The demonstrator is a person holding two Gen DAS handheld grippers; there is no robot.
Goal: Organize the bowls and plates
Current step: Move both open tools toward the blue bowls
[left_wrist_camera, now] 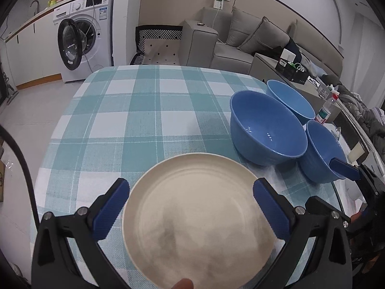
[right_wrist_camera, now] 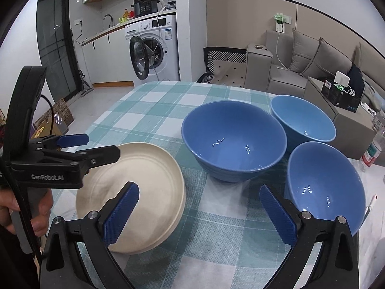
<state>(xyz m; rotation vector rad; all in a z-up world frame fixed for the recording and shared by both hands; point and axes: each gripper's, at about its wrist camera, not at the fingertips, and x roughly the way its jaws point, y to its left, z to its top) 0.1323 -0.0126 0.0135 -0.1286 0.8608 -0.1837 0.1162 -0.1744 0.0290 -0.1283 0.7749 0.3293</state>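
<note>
A stack of cream plates (left_wrist_camera: 192, 216) (right_wrist_camera: 142, 192) lies on the checked tablecloth (left_wrist_camera: 144, 110) (right_wrist_camera: 168, 101) near the front edge. Three blue bowls stand to its right: a large one (left_wrist_camera: 267, 130) (right_wrist_camera: 233, 139), a paler one behind it (left_wrist_camera: 288, 98) (right_wrist_camera: 303, 120), and a nearer one (left_wrist_camera: 324, 154) (right_wrist_camera: 324, 185). My left gripper (left_wrist_camera: 191, 195) (right_wrist_camera: 96, 145) is open, hovering over the plates with a finger on each side. My right gripper (right_wrist_camera: 199, 207) is open above the cloth between the plates and the near bowl; one of its fingertips (left_wrist_camera: 344, 168) shows by that bowl.
A washing machine (right_wrist_camera: 154, 50) with its door open stands beyond the table's far left. A grey sofa (right_wrist_camera: 300, 67) and a low table with boxes (right_wrist_camera: 341, 101) are at the far right. A plastic bottle (left_wrist_camera: 327, 109) stands past the right table edge.
</note>
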